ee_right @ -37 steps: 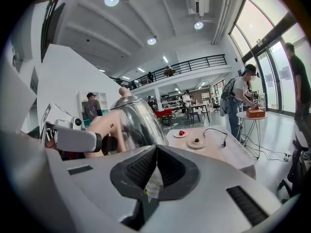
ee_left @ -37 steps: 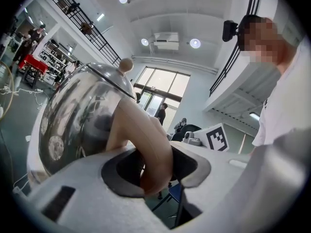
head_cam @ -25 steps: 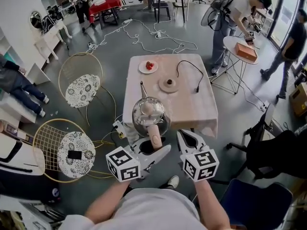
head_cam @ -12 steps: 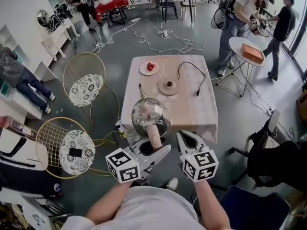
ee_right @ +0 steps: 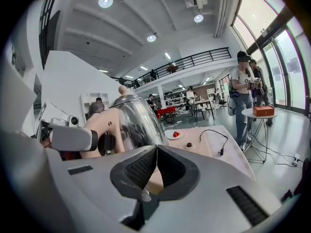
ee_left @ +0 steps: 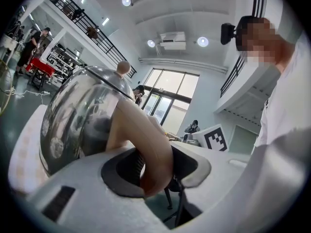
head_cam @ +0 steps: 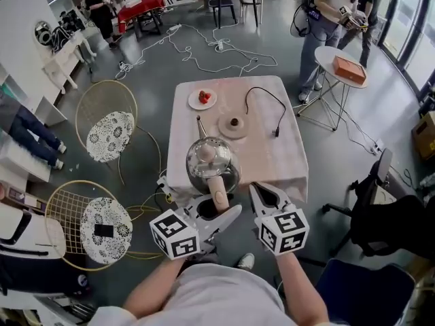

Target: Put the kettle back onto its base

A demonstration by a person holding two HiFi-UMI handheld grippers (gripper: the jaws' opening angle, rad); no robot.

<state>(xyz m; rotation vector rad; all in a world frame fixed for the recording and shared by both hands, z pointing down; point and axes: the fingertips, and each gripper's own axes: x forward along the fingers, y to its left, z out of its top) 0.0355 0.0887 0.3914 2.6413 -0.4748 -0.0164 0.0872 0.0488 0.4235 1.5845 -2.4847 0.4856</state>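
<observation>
- Steel, mirror-bright, makes up the kettle: a squat dome that reflects the room across its whole side.
- Its lid carries a small round knob in pale beige, and a thin straight spout points away from you toward the far side of the table.
- The handle is a thick beige loop curving out from the body toward you, matching the knob in colour.
- Your left gripper is clamped on that handle. In the left gripper view the dark pads sit on either side of the loop and press against it.
- Your right gripper has its jaws together with nothing between them, and it sits just beside the kettle on the right.
- You have the kettle over the near edge of the table, toward its left corner. Whether its underside touches the pinkish cloth cannot be told.
- The base is a flat round beige disc with a dark spot in its middle. It lies on the cloth beyond the kettle and a little to the right, apart from it.
- A black cord loops from the base across the cloth to the right.
- A white plate with small red items stands at the far left of the table.
</observation>
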